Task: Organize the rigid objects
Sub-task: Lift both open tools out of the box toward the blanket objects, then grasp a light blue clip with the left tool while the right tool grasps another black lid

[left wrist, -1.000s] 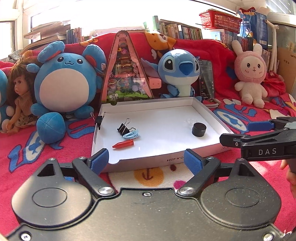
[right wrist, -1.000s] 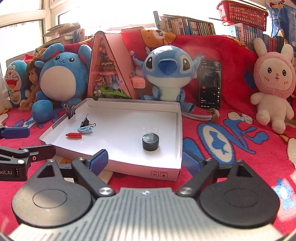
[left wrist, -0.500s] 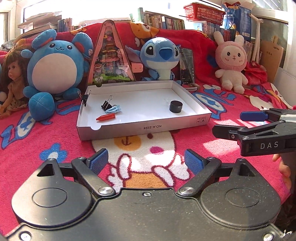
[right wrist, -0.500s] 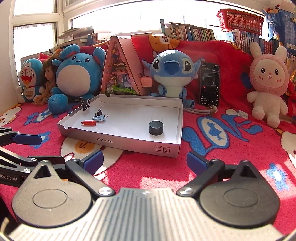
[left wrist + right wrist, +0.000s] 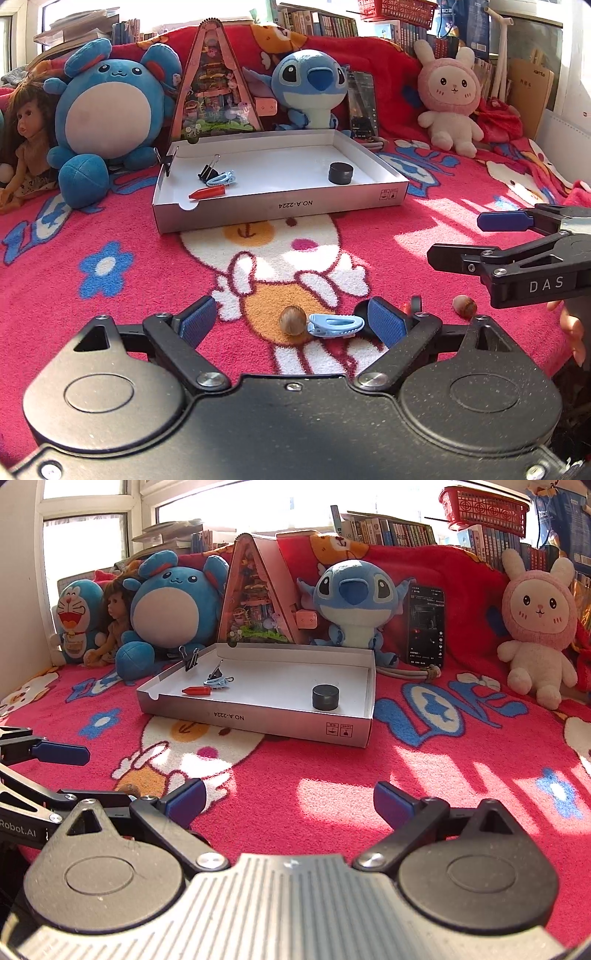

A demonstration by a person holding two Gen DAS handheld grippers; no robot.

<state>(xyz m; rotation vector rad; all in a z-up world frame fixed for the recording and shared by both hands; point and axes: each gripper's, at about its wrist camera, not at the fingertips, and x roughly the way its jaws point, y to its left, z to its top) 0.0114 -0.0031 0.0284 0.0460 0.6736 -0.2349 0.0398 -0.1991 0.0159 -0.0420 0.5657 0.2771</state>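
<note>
Between the spread fingers of the left gripper (image 5: 291, 321), on the red blanket (image 5: 110, 302), sit a brown nut (image 5: 292, 320) and, touching its right side, a blue clip (image 5: 335, 325) whose long axis runs left to right, across the gripper's reach. Further right, a second nut (image 5: 464, 305) lies under the right gripper (image 5: 288, 801), also spread and empty. Something dark hides behind the left gripper's right finger; I cannot identify it. Ahead, well apart, waits the white tray (image 5: 280, 210).
</note>
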